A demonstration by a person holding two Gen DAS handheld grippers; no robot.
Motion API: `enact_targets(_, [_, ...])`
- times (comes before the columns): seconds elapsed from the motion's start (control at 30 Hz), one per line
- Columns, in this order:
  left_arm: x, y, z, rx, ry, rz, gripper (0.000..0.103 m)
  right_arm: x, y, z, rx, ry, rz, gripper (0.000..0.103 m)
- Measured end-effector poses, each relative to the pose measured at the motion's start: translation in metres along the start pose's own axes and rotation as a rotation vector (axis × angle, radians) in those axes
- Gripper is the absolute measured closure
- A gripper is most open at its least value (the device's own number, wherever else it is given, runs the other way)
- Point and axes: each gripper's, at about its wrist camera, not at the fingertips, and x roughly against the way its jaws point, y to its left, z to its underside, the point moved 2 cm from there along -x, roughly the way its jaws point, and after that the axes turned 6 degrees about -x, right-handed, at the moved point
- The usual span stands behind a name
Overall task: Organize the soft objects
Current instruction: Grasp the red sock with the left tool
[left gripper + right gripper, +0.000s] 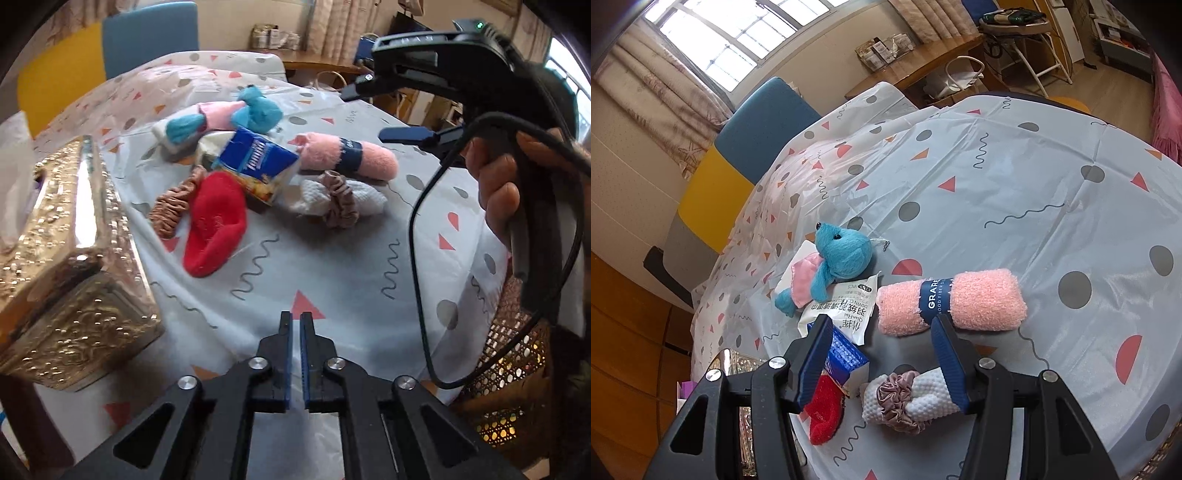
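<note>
Bright domestic room, daylight through a gridded window.

Seen from the right wrist: window high on a cream wall, pale patterned curtains hanging at its side. Behind the bench, draped in a white cloth of grey dots, red triangles and squiggles, a chair with blue and yellow panels. Further back, a wooden side table carrying small boxes, a white folding stand beside it on pale wood flooring. Pink fringed fabric at far right. Wooden panelling at left.
</note>
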Motion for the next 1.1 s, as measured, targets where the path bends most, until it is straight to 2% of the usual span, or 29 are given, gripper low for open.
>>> enact_targets(0.03, [0.0,0.004,-0.004,0.002,-0.001,-0.006,0.086,0.0,0.0,0.0,-0.002,0.001,0.001,0.047])
enact_targets(0.1, [-0.002,0.004,-0.015,0.008,-0.007,-0.046,0.083,0.0,-0.001,0.0,-0.003,0.001,0.003,0.047])
enact_targets(0.17, [-0.008,0.003,-0.032,-0.007,-0.006,-0.082,0.075,0.001,-0.001,0.0,-0.004,0.002,0.001,0.047])
enact_targets(0.23, [-0.018,0.004,-0.048,-0.016,0.003,-0.165,0.067,0.0,-0.001,0.0,-0.007,0.008,-0.003,0.047])
enact_targets(0.3, [-0.036,0.01,-0.061,0.012,0.057,-0.234,0.063,0.0,-0.002,0.0,-0.012,0.013,-0.008,0.047])
enact_targets(0.4, [-0.062,0.024,-0.07,0.083,0.127,-0.268,0.062,0.0,-0.002,-0.001,-0.02,0.015,-0.019,0.047])
enact_targets(0.47, [-0.076,0.034,-0.071,0.142,0.154,-0.236,0.063,-0.001,-0.002,-0.001,-0.02,0.018,-0.025,0.047])
enact_targets(0.5, [-0.079,0.036,-0.071,0.149,0.148,-0.229,0.067,-0.001,-0.001,0.0,-0.015,0.021,-0.029,0.047])
enact_targets(0.53, [-0.078,0.035,-0.072,0.136,0.128,-0.236,0.085,-0.001,0.001,0.0,-0.009,0.026,-0.035,0.047])
enact_targets(0.57, [-0.077,0.033,-0.072,0.128,0.116,-0.21,0.092,-0.002,0.003,0.001,-0.002,0.031,-0.043,0.047])
enact_targets(0.6, [-0.074,0.032,-0.072,0.126,0.103,-0.173,0.094,-0.003,0.006,0.002,0.009,0.038,-0.052,0.047])
enact_targets(0.7, [-0.061,0.022,-0.063,0.079,0.076,-0.124,0.095,-0.008,0.015,0.006,0.054,0.06,-0.066,0.047])
enact_targets(0.83, [-0.048,0.01,-0.042,0.052,0.071,-0.072,0.095,-0.017,0.027,0.014,0.137,0.092,-0.039,0.047])
enact_targets(1.1, [-0.024,0.006,0.003,0.068,0.051,-0.008,0.095,-0.044,0.059,0.041,0.409,0.148,0.103,0.047])
